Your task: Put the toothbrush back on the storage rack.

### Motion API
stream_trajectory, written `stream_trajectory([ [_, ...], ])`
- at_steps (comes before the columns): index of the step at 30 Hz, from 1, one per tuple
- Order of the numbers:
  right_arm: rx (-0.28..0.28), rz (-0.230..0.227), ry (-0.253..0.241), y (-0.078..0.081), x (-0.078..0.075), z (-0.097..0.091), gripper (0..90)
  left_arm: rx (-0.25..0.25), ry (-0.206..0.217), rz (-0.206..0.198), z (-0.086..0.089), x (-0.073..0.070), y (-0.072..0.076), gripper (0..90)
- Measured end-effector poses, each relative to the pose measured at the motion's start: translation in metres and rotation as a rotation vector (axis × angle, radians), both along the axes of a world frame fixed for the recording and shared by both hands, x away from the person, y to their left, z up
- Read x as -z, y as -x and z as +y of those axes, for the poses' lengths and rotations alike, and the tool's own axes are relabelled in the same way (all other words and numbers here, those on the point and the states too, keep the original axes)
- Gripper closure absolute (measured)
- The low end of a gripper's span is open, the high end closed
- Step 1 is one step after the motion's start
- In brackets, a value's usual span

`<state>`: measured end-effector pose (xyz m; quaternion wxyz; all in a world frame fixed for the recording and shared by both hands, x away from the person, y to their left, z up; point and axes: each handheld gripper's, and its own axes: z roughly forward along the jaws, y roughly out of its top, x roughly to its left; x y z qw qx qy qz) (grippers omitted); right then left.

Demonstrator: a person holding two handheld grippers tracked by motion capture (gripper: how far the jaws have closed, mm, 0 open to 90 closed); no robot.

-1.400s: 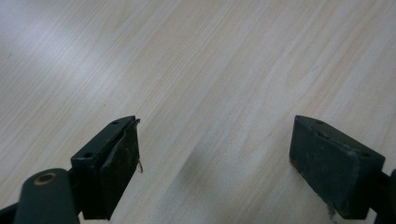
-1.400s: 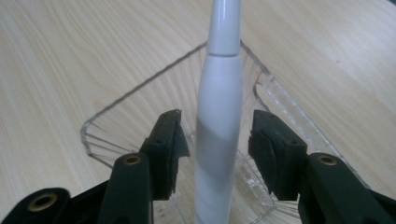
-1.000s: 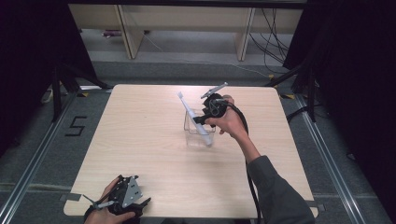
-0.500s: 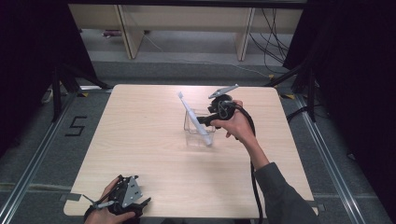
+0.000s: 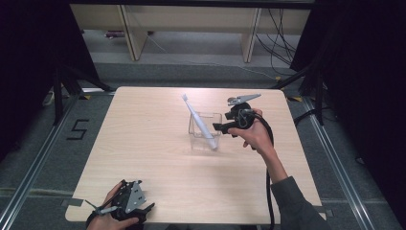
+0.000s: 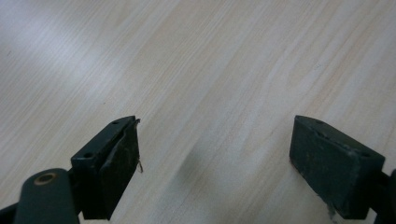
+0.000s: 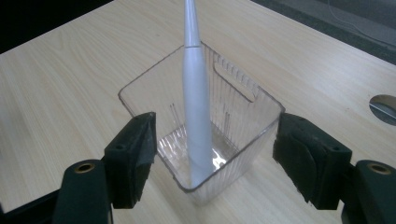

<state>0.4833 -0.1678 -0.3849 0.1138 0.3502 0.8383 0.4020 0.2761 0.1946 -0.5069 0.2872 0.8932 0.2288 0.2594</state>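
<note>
A white electric toothbrush [image 5: 198,123] [image 7: 196,112] leans inside a clear ribbed plastic box [image 5: 205,130] [image 7: 243,105] near the middle of the table. My right gripper [image 5: 218,127] [image 7: 215,156] is open just right of the box, its jaws wide on either side of the near corner and touching nothing. My left gripper [image 5: 128,205] [image 6: 215,158] rests at the table's front left corner, open, with only bare wood between its jaws.
The light wooden table [image 5: 158,158] has bare surface on all sides of the box. Its front edge runs close under the left gripper. A cable trails from the right gripper down along the forearm [image 5: 280,177]. Shelving [image 5: 191,28] stands beyond the far edge.
The right gripper has drawn back to the right, away from the box, leaving the toothbrush leaning inside it. The left gripper has not moved.
</note>
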Motion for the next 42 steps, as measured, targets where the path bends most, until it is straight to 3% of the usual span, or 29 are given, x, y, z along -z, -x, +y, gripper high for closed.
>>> stream_trajectory([
  [1, 0.002, -0.019, 0.001, 0.0, 0.002, -0.002, 30.5, 0.0, 0.0, 0.0, 0.0, 0.0, 0.0, 15.5],
  [2, 0.002, -0.002, -0.002, 0.002, 0.002, -0.003, 30.5, 0.0, -0.001, 0.001, 0.0, 0.0, 0.0, 15.5],
  [3, 0.003, -0.019, -0.008, 0.002, 0.004, -0.005, 30.5, 0.0, -0.002, 0.001, 0.0, 0.0, 0.0, 15.5],
  [6, 0.004, -0.008, -0.018, 0.005, 0.006, -0.009, 30.4, 0.0, -0.001, 0.003, 0.0, 0.0, 0.0, 15.5],
  [7, 0.009, -0.035, -0.027, 0.006, 0.008, -0.01, 30.3, 0.0, -0.001, 0.003, 0.0, 0.0, 0.0, 15.5],
  [8, 0.019, -0.003, -0.029, 0.01, 0.008, -0.012, 30.3, 0.0, -0.001, 0.003, 0.0, 0.0, 0.0, 15.5],
  [10, 0.013, 0.0, -0.044, 0.01, 0.01, -0.013, 30.4, 0.001, -0.002, 0.003, 0.0, 0.0, 0.0, 15.5],
  [17, 0.025, -0.015, -0.029, 0.015, 0.013, -0.026, 30.1, -0.006, -0.003, -0.007, -0.001, 0.0, 0.0, 15.5],
  [18, 0.021, -0.037, -0.026, 0.015, 0.015, -0.03, 30.1, -0.007, -0.003, -0.008, -0.001, 0.001, 0.0, 15.5],
  [19, 0.021, -0.037, -0.026, 0.015, 0.015, -0.03, 30.1, -0.002, -0.002, -0.003, -0.001, 0.0, 0.001, 15.5],
  [20, 0.037, -0.006, -0.036, 0.018, 0.015, -0.03, 30.0, -0.003, -0.002, -0.005, -0.001, 0.0, 0.0, 15.5],
  [21, 0.03, -0.022, -0.026, 0.017, 0.016, -0.033, 29.9, -0.003, -0.001, -0.003, -0.001, 0.001, 0.001, 15.5],
  [22, 0.041, -0.002, -0.04, 0.019, 0.017, -0.033, 29.8, -0.008, -0.005, -0.009, -0.001, 0.001, 0.0, 15.5],
  [24, 0.038, -0.015, -0.035, 0.019, 0.018, -0.037, 29.5, -0.004, 0.0, -0.004, -0.001, 0.001, 0.0, 15.5],
  [34, 0.018, -0.033, -0.025, 0.024, 0.018, -0.037, 28.7, 0.002, 0.0, -0.003, -0.001, 0.0, 0.001, 15.5],
  [36, 0.036, -0.024, -0.048, 0.027, 0.02, -0.034, 28.4, -0.002, -0.001, -0.004, -0.001, 0.0, 0.0, 15.5],
  [38, 0.014, -0.036, -0.035, 0.026, 0.02, -0.035, 28.1, -0.002, 0.0, -0.006, -0.001, 0.0, 0.0, 15.5],
  [39, 0.032, -0.013, -0.045, 0.029, 0.02, -0.033, 28.1, 0.0, 0.001, -0.004, -0.001, 0.0, 0.001, 15.5],
  [41, 0.024, -0.039, -0.036, 0.031, 0.021, -0.033, 27.7, 0.0, 0.0, -0.006, -0.001, 0.0, 0.001, 15.5],
  [42, 0.019, -0.023, -0.032, 0.032, 0.021, -0.033, 27.3, 0.001, -0.002, -0.006, -0.001, 0.0, 0.001, 15.5],
])
